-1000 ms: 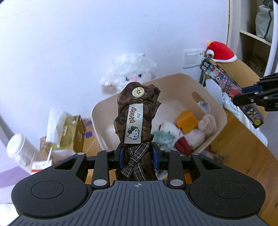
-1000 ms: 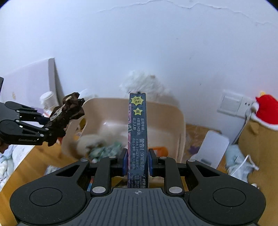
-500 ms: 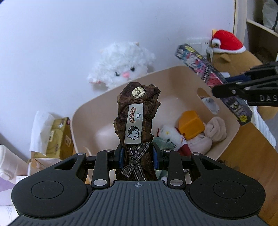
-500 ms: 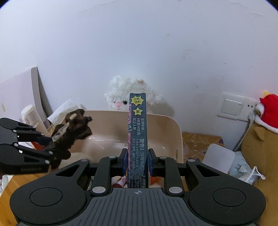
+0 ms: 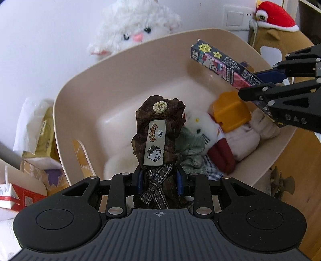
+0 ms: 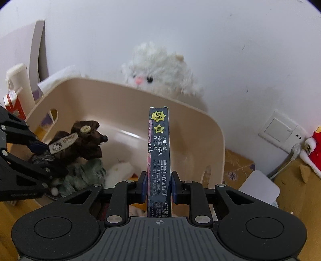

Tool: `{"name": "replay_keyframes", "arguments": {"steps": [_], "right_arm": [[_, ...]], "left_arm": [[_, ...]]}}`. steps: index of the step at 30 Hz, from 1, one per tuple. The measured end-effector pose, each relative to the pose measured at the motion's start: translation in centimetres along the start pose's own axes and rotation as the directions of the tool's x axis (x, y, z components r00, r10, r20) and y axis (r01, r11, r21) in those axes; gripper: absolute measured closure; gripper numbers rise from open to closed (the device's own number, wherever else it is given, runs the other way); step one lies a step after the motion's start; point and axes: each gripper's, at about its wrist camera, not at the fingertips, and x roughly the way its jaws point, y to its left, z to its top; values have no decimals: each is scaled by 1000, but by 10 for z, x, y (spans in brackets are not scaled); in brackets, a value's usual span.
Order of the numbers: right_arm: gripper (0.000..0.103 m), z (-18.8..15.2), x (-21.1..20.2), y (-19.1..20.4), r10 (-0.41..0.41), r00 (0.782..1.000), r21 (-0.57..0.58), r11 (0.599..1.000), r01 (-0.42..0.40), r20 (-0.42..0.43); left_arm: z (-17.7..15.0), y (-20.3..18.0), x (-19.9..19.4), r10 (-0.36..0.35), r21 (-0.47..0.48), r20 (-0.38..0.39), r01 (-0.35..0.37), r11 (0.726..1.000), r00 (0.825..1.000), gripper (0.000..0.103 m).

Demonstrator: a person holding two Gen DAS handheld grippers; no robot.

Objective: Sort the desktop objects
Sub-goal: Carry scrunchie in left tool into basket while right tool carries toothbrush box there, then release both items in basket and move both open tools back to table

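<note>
My left gripper [image 5: 159, 178] is shut on a brown plaid scrunchie [image 5: 158, 138] with a Hello Kitty label, held over the beige plastic bin [image 5: 80, 84]. My right gripper [image 6: 158, 184] is shut on a dark Hello Kitty box [image 6: 159, 152], held upright over the same bin [image 6: 216, 136]. In the left wrist view the box [image 5: 220, 62] and the right gripper [image 5: 268, 84] reach in from the right. In the right wrist view the scrunchie [image 6: 80, 144] and the left gripper [image 6: 38, 152] are at the left, inside the bin's rim.
The bin holds a Hello Kitty plush [image 5: 202, 128], an orange block [image 5: 230, 112], green cloth [image 5: 190, 154] and other soft items. A white fluffy plush [image 5: 136, 30] sits behind it against the wall. Tissue boxes [image 5: 42, 132] and a red carton [image 5: 12, 194] stand left; a red-hatted toy [image 5: 274, 14] right.
Both grippers have moved forward and down over the bin, still holding their items. The bin and white plush look larger and closer.
</note>
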Motion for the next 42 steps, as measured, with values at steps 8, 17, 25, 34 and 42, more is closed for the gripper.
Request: {"name": "replay_keyframes", "arguments": {"steps": [8, 17, 25, 34, 42], "right_arm": [[38, -5, -6, 7, -20, 1000, -33, 999, 21, 18], [0, -16, -51, 21, -37, 993, -31, 999, 41, 108], [0, -37, -86, 48, 3, 994, -19, 1000, -1, 106], [0, -67, -97, 86, 39, 999, -30, 999, -38, 28], [0, -89, -96, 109, 50, 998, -4, 999, -51, -47]], "left_arm": [[-5, 7, -16, 20, -11, 36, -19, 1000, 999, 33], [-19, 24, -58, 44, -27, 136, -41, 999, 990, 23], [-61, 60, -69, 69, 3, 92, -70, 998, 993, 17], [-112, 90, -62, 52, -10, 6, -52, 999, 999, 17], [-138, 95, -54, -23, 70, -27, 25, 997, 999, 17]]}}
